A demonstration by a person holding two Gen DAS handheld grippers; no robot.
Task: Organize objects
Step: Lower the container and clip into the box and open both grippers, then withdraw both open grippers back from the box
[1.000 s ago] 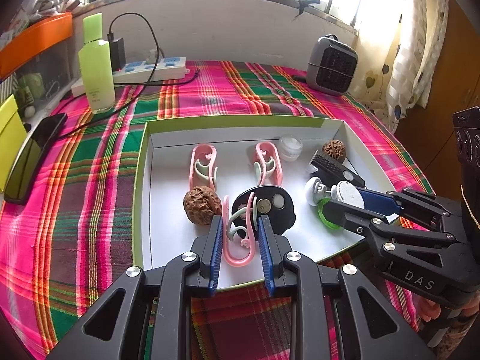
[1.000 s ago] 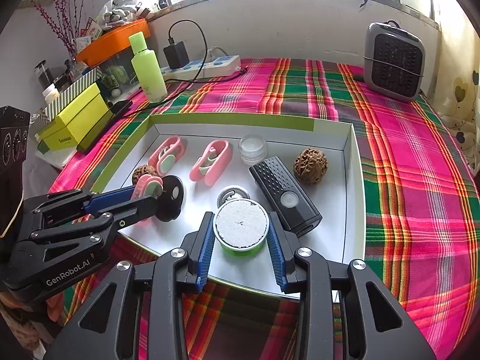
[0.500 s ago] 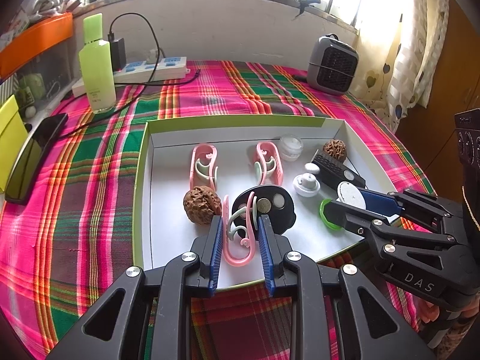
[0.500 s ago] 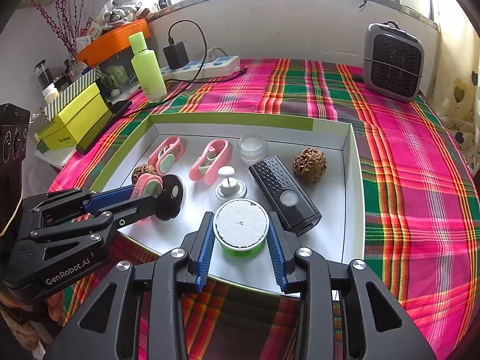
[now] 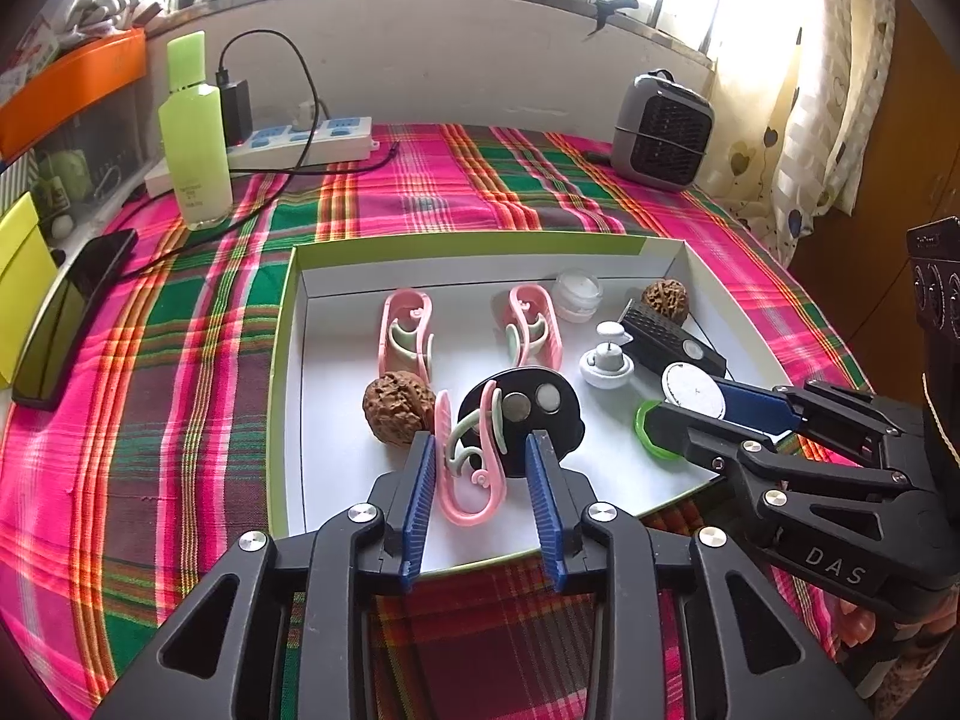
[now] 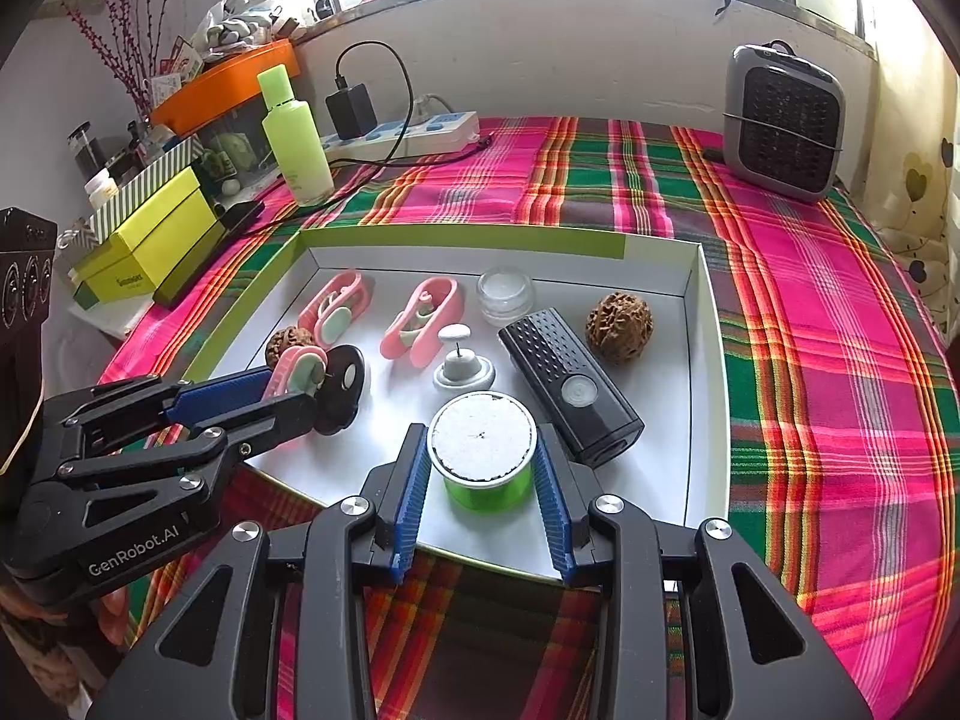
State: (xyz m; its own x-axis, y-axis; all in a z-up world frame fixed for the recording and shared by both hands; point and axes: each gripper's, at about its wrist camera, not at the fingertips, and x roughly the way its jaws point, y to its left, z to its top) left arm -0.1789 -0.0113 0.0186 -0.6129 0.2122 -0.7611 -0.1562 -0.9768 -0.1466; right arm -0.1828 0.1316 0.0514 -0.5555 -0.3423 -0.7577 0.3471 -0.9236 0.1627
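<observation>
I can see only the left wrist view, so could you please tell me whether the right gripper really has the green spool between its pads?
Observer: Yes. In the right wrist view, both blue pads of the right gripper press on the sides of the green spool, at the near edge of the white tray.
Operator: Thank you. What is the yellow thing at my far left edge?
Observer: It is a yellow-green cardboard box with printed lettering, and a striped box stands behind it.
</observation>
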